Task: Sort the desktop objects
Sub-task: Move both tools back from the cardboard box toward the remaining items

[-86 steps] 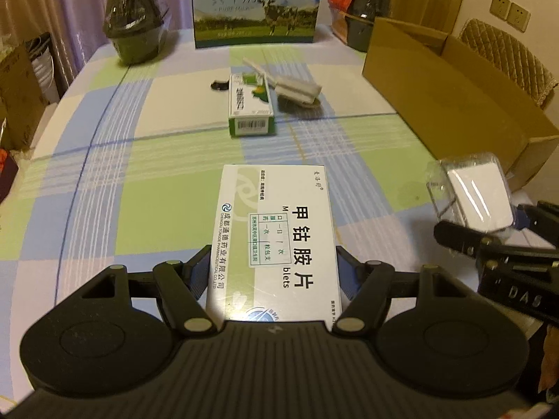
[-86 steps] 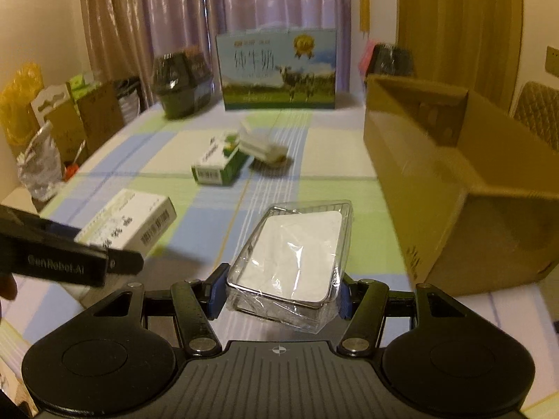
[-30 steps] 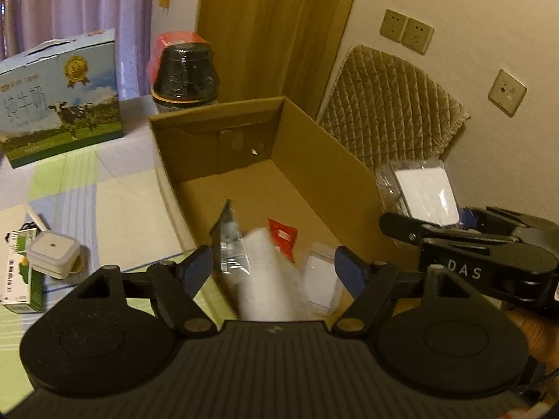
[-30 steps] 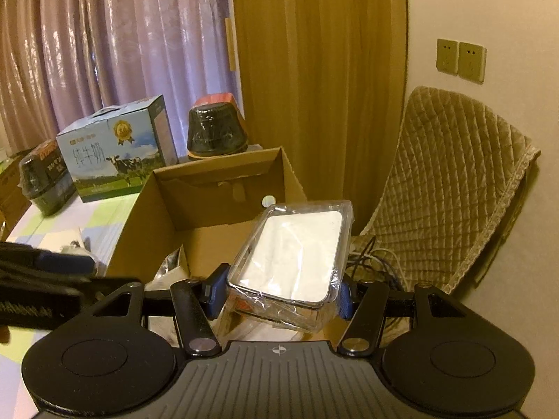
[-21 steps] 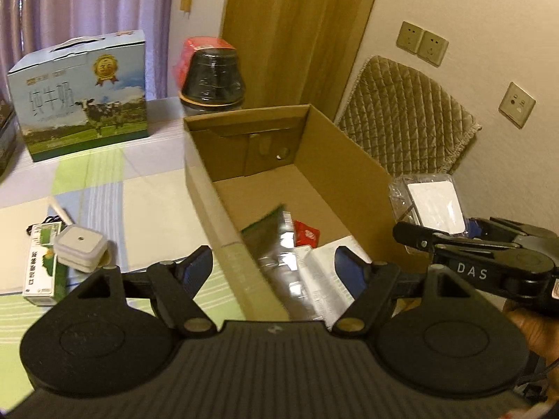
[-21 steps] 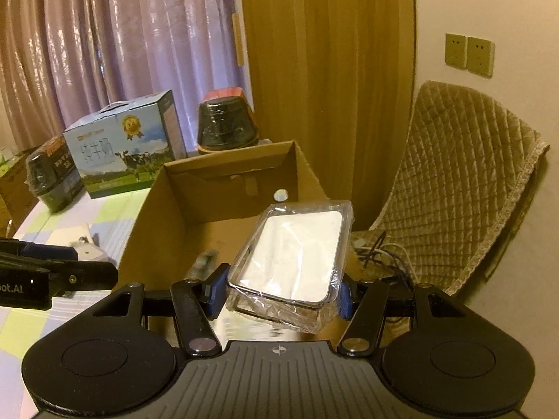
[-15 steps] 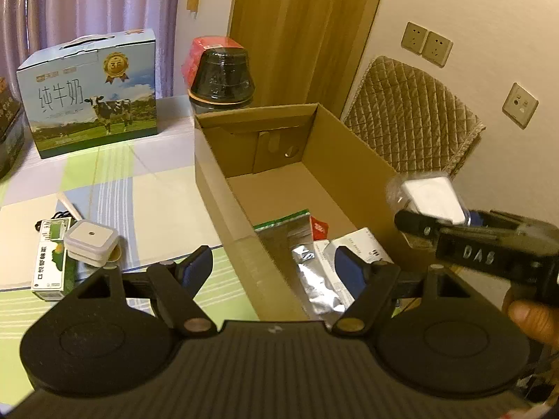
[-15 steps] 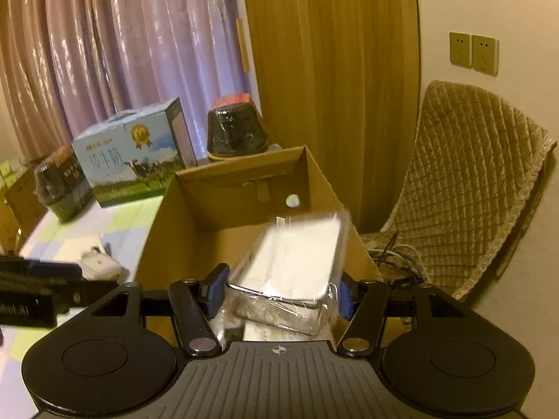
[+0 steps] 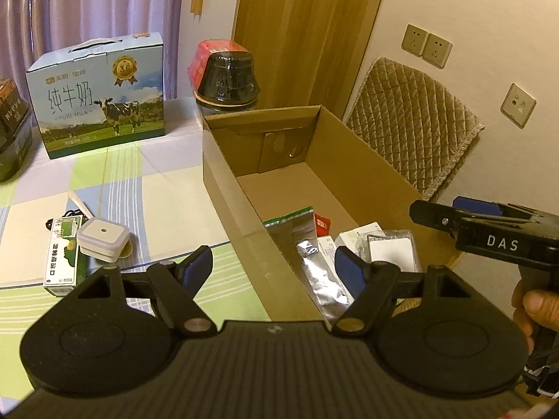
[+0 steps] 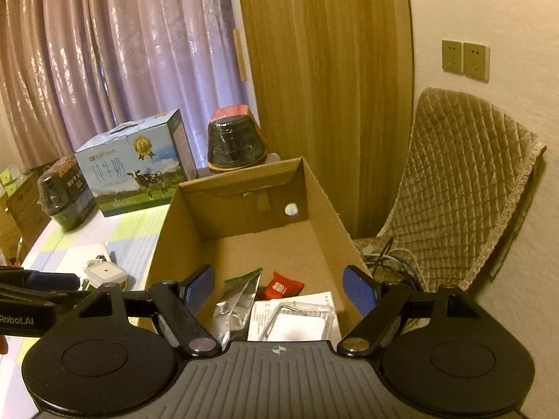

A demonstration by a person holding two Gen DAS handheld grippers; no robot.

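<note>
With both tongs gaping wide and holding nothing, hovering over the cardboard box [image 9: 367,160]: left tongs [image 9: 274,269] at its near wall, right tongs [image 10: 277,288] above the contents. Already lying inside: clear plastic case [image 10: 297,324], white medicine box [image 9: 353,239], foil pouch [image 9: 314,269], red packet [image 10: 281,286]. Waiting on the table [image 9: 167,188], by the look of it: green carton [image 9: 61,262] and small white container [image 9: 103,239].
</note>
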